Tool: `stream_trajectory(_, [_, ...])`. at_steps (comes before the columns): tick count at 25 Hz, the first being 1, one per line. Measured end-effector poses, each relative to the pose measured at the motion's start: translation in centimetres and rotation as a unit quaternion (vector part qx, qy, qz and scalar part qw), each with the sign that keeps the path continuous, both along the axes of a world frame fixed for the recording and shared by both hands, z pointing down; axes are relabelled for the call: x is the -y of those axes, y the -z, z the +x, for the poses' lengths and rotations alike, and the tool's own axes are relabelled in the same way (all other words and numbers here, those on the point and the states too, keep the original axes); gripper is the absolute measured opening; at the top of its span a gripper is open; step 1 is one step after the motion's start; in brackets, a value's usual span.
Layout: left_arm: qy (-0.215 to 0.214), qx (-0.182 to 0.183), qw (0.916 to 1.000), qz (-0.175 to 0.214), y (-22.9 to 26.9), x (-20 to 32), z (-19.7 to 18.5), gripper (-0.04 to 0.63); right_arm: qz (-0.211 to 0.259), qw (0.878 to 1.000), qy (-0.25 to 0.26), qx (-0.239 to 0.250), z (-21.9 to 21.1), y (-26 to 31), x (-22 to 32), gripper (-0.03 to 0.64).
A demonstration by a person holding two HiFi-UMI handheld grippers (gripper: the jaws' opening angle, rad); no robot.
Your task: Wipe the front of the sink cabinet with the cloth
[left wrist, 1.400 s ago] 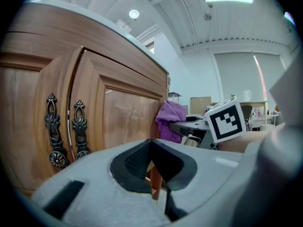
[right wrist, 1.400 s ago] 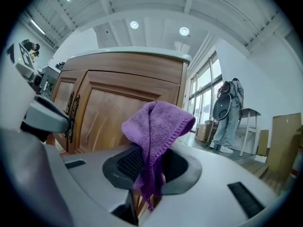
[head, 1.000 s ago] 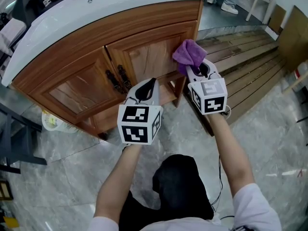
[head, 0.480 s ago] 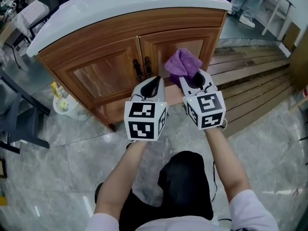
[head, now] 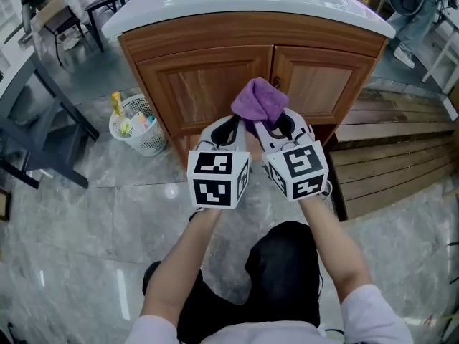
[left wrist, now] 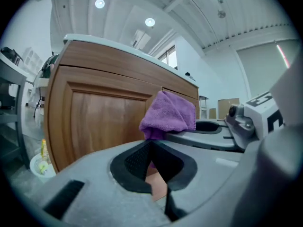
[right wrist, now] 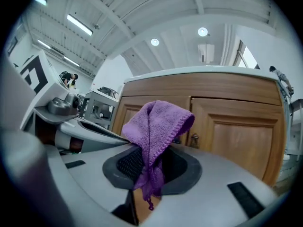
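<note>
The wooden sink cabinet (head: 208, 84) with two doors and a white top stands straight ahead. A bunched purple cloth (head: 257, 102) hangs in front of the seam between the doors, low on the cabinet front. My right gripper (head: 276, 127) is shut on the cloth (right wrist: 154, 126), which drapes over its jaws; the right door (right wrist: 236, 136) lies just behind. My left gripper (head: 228, 131) sits close beside it on the left, shut with nothing in it. In the left gripper view the left gripper (left wrist: 151, 143) faces the left door (left wrist: 99, 122), with the cloth (left wrist: 169, 115) to its right.
A white mesh waste basket (head: 136, 124) with bottles stands on the marble floor left of the cabinet. Wooden slats (head: 387, 163) lie on the floor at the right. A dark table frame (head: 43, 120) is at the far left. A person's legs (head: 412, 20) show at the top right.
The right gripper has carried the cloth left from the right door's outer edge to the middle of the cabinet front. The two grippers have come closer together, and the cabinet now faces me squarely.
</note>
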State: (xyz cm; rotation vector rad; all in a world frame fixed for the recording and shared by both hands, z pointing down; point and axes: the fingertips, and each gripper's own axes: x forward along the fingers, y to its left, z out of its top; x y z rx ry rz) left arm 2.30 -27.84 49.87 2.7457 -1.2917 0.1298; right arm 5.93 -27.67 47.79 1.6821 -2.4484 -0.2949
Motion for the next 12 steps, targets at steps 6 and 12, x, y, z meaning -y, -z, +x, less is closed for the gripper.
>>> stream_trajectory(6, [0.057,0.007,0.9983,-0.012,-1.9,0.6,-6.7,0.003,-0.016,0.997,0.068,-0.011,-7.8,-2.4,1.7,0.077])
stream_trajectory(12, [0.118,0.014,0.9925,-0.027,-3.8,1.1,-12.8,0.003,-0.018,0.992,0.12,-0.015,-14.3,-4.3,3.0,0.077])
